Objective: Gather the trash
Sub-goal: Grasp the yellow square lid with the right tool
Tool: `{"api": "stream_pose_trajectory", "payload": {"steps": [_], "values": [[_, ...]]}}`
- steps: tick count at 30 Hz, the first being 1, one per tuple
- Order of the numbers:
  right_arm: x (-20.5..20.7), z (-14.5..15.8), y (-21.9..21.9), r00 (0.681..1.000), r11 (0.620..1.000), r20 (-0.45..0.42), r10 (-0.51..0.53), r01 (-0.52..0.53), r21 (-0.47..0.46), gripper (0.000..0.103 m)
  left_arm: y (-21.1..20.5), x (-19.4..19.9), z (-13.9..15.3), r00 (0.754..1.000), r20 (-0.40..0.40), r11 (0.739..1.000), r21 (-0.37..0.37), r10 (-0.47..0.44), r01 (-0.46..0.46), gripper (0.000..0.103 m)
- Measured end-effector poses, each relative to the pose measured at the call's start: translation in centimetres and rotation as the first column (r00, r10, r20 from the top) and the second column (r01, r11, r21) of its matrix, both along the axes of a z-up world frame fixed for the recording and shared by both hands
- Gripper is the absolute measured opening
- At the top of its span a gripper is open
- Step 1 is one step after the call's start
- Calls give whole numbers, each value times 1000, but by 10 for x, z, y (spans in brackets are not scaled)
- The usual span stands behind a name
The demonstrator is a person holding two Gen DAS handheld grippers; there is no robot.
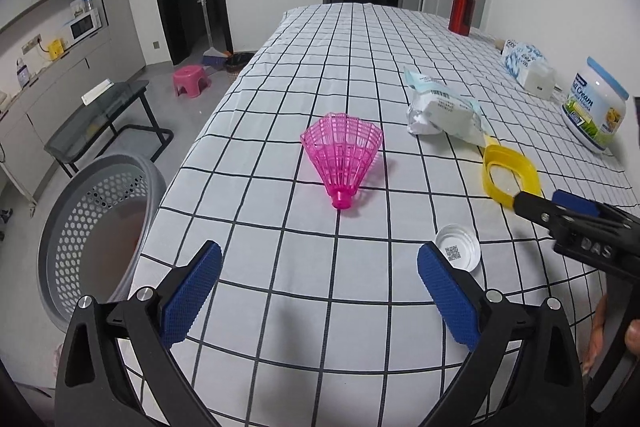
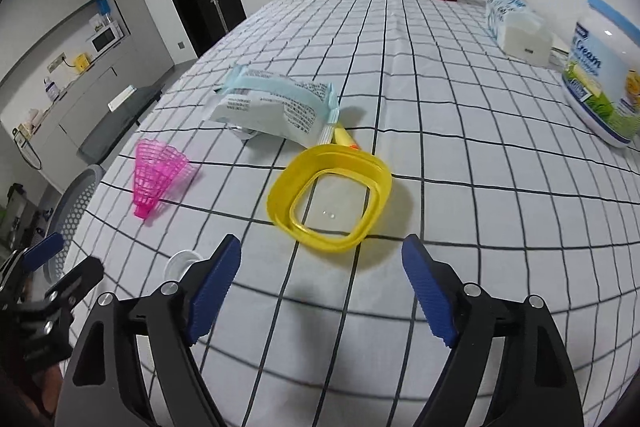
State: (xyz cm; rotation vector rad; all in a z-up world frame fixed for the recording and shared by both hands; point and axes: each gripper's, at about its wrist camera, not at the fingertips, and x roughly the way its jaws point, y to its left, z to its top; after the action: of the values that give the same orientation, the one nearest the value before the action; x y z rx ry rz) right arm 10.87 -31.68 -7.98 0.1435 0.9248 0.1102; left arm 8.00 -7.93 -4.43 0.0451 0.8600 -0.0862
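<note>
A pink plastic shuttlecock skirt (image 1: 342, 159) lies on the checked tablecloth (image 1: 360, 67), ahead of my open, empty left gripper (image 1: 320, 267). A small clear cap (image 1: 458, 253) lies just right of its right finger. A yellow plastic ring lid (image 2: 330, 197) lies just ahead of my open, empty right gripper (image 2: 322, 259), which also shows in the left wrist view (image 1: 556, 201). A crumpled white-and-blue wrapper (image 2: 276, 105) lies beyond the lid. The shuttlecock (image 2: 156, 177) and cap (image 2: 180, 263) show at the left of the right wrist view, as does the left gripper (image 2: 60, 259).
A grey perforated basket (image 1: 96, 227) stands on the floor off the table's left edge. A large cream jar (image 1: 596, 107), a tissue pack (image 1: 528, 65) and a red bottle (image 1: 462, 7) stand along the right side. A glass side table (image 1: 96, 119) and pink stool (image 1: 191, 79) are on the floor.
</note>
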Motion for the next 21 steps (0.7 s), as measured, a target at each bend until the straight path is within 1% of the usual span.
{"api": "stream_pose_trajectory", "payload": {"steps": [6,10,21], "values": [[18,-9,-3,999,1000,-36,-23,24,14,79,-6,0,-5,1000,-12,1000,2,-9,9,96],[25,-12,-2,999,1000,-43,-24,25,15,79,-8,1,-7,1000,-14,1000,3,-11,11,96],[39,-15,15,999,997,-36,-19,16,-70,79,-7,3,-11,1000,-26,1000,-8,-12,11,96]]}}
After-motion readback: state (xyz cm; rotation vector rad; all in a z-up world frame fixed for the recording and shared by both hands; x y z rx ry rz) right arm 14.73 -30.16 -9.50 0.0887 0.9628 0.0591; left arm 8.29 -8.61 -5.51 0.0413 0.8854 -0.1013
